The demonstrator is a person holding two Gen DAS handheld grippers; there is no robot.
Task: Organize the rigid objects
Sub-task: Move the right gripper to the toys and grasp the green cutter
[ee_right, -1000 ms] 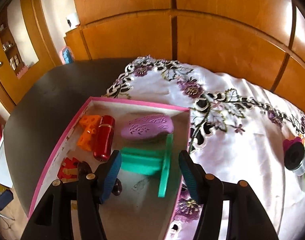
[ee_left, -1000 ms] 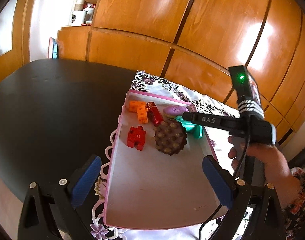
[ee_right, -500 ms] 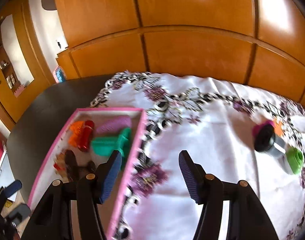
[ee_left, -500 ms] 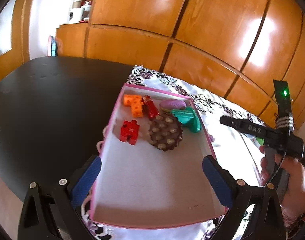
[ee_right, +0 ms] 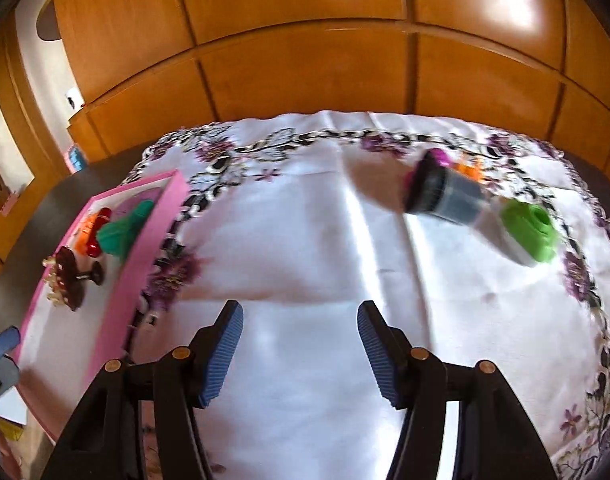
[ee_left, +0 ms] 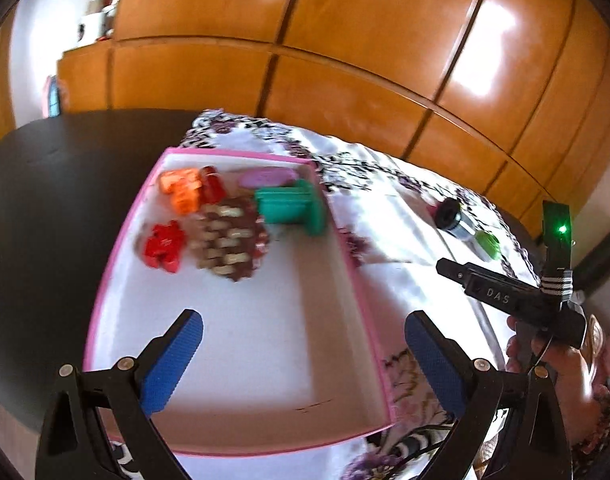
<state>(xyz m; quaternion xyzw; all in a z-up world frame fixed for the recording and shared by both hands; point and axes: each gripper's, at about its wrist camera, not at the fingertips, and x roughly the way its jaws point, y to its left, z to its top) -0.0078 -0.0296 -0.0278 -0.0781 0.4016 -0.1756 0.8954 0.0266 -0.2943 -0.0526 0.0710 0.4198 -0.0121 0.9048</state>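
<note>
1. While the left gripper [ee_left: 303, 364] hovers over the near, bare end of the pink box [ee_left: 361, 312], its fingers [ee_left: 173, 360] stand spread wide with nothing between them. Sorted pieces sit bunched at the far end: orange block [ee_left: 181, 188], red jigsaw piece [ee_left: 163, 242], brown studded disc [ee_left: 229, 238], teal spool [ee_left: 293, 206]. All look like light, stiff plastic, so a firm pinch should be fine. Only this view shows the person's hand [ee_left: 553, 364] on the right tool handle, plus the box's bare floor.
2. Right wrist view: right gripper [ee_right: 301, 354] is over the white embroidered cloth [ee_right: 305, 248], fingers [ee_right: 221, 354] parted, holding nothing. Still loose on the surface, well ahead and to the right: a black-and-grey cylinder [ee_right: 445, 196] lying on its side, touching or just beside a green ring-shaped piece [ee_right: 529, 230]; something magenta and orange behind, too blurred to name.
3. Judgement: cylinder is round and smooth, so it may roll. Pinch across its grey barrel, not the flared black end. Green piece looks small and light; grip its flat sides.
</note>
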